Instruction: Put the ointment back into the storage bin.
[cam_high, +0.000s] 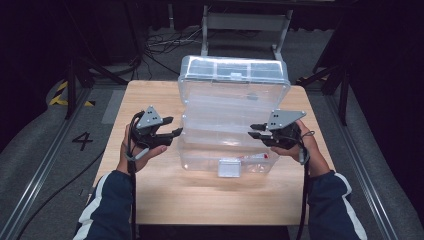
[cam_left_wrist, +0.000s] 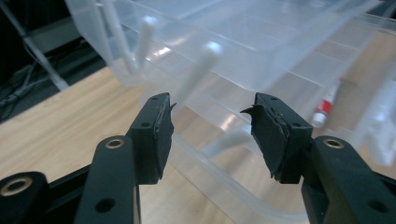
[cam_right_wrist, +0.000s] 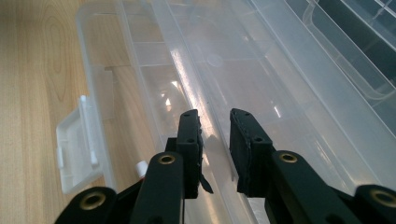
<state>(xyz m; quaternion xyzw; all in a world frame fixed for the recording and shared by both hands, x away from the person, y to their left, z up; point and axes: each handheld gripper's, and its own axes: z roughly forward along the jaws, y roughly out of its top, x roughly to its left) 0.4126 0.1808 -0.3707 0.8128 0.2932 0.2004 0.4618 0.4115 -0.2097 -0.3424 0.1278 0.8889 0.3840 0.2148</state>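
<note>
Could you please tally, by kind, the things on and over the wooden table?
Clear plastic storage box, lid open: 1
Small white tube with a red cap, inside the box: 1
Black two-jaw grippers, left gripper and right gripper: 2
Total: 4

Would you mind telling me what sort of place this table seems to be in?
Probably a lab or recording studio, not a home: the wooden table stands between floor rails amid black surroundings, loose cables lie behind it, and a number 4 marks the grey floor.
</note>
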